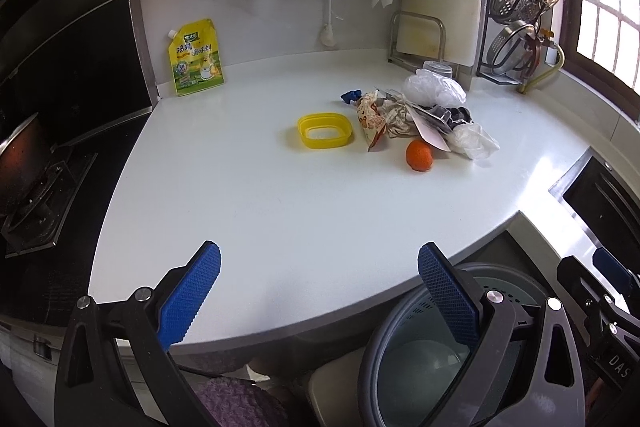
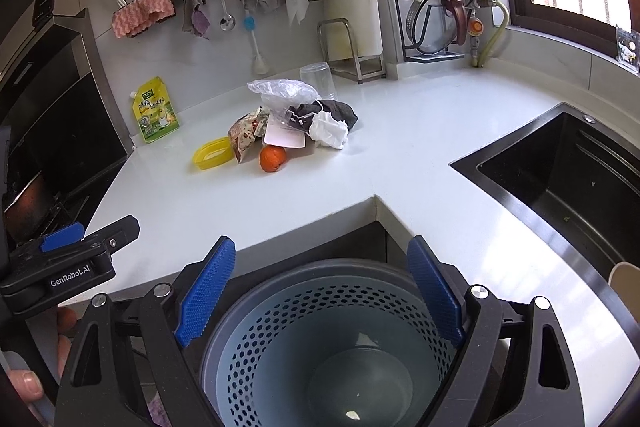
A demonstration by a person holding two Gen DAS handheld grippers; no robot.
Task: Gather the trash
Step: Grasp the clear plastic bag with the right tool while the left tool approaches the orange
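While unreadable elsewhere, "GenRobot.AI" left gripper (image 2: 86,241).

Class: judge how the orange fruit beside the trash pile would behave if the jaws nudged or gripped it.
The orange fruit looks round, so a nudge would probably roll it across the smooth white counter. Its curved skin might slip between flat jaws. It seems firm, not floppy.

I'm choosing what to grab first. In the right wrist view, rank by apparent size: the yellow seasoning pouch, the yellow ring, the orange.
Largest to smallest as they look:
1. yellow seasoning pouch
2. yellow ring
3. orange
The pouch stands farther back, so its true lead is probably greater.
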